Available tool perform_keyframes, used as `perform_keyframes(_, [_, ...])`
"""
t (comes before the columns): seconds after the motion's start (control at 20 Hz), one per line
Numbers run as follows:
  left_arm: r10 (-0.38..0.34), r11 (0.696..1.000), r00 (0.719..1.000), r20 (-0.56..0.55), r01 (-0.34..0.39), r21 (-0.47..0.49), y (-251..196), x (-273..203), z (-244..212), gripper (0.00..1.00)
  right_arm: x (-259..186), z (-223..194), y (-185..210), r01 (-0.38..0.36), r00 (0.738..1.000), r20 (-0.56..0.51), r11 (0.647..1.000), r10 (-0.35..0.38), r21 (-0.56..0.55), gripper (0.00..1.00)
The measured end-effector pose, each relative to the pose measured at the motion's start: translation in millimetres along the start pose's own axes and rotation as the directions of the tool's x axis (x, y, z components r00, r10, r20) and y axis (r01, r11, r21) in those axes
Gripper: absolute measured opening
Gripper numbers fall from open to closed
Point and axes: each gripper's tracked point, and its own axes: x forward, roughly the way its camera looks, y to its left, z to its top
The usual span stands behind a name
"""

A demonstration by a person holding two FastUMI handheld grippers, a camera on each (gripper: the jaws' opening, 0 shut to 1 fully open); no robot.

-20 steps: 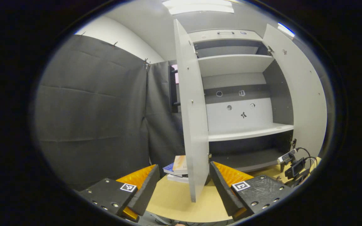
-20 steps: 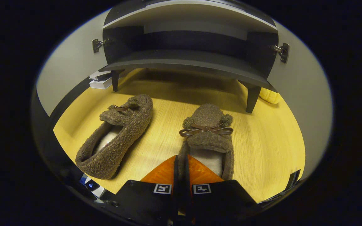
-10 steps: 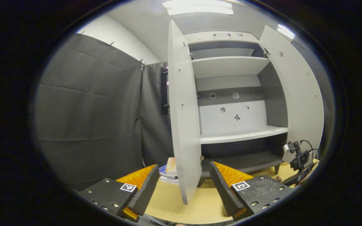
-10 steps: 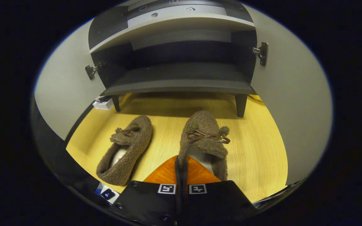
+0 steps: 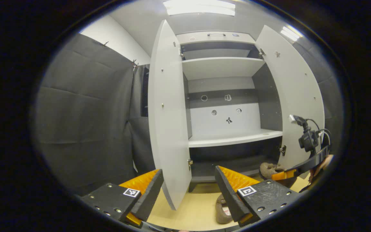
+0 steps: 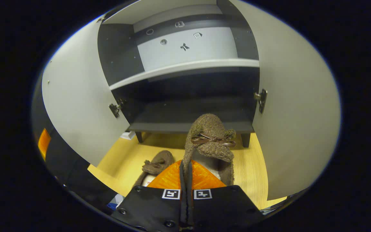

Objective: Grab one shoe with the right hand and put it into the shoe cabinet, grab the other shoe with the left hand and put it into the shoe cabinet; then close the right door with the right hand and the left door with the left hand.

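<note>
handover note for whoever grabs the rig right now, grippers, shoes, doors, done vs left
Right gripper: shut on the held shoe, lifted in front of the shoe cabinet's bottom shelf.
Left gripper: open, empty, facing the left door.
Other shoe: on the floor.
Both doors open; right door.
Done: first shoe grabbed.
Left: set it inside, left gripper stows the other shoe, close right door, then left.

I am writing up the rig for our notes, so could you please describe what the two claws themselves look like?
The left claw has two wedge-shaped fingers on flat black bodies studded with screws, each bearing a small square black-and-white marker. The right claw carries the same markers; in the left gripper view a small black camera with looping cables rides on it.
</note>
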Motion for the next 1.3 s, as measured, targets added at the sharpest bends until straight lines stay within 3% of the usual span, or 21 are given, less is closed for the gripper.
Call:
perform_keyframes(0.3, [-0.032,0.999,0.999,0.000,0.032,-0.011,-18,1,-3,0.94,-35,87,18,-0.031,0.983,0.180,0.996,0.046,-0.086,0.01])
perform_keyframes(0.6, [-0.024,0.999,1.000,-0.019,0.024,-0.032,-21,1,-11,0.94,-26,177,24,-0.022,0.956,0.289,0.992,0.058,-0.127,0.01])
perform_keyframes(0.95, [-0.008,0.999,0.998,-0.055,0.006,-0.036,-20,2,-21,1.00,36,262,10,0.010,0.952,0.305,0.999,0.004,-0.044,0.01])
perform_keyframes(1.2, [0.002,0.999,0.998,-0.065,-0.005,-0.042,-20,0,-23,1.00,80,283,-4,0.044,0.963,0.264,0.999,-0.047,0.016,0.02])
perform_keyframes(1.3, [0.004,0.999,0.997,-0.076,-0.008,-0.049,-20,0,-25,1.00,86,285,-7,0.051,0.965,0.257,0.998,-0.059,0.037,0.10])
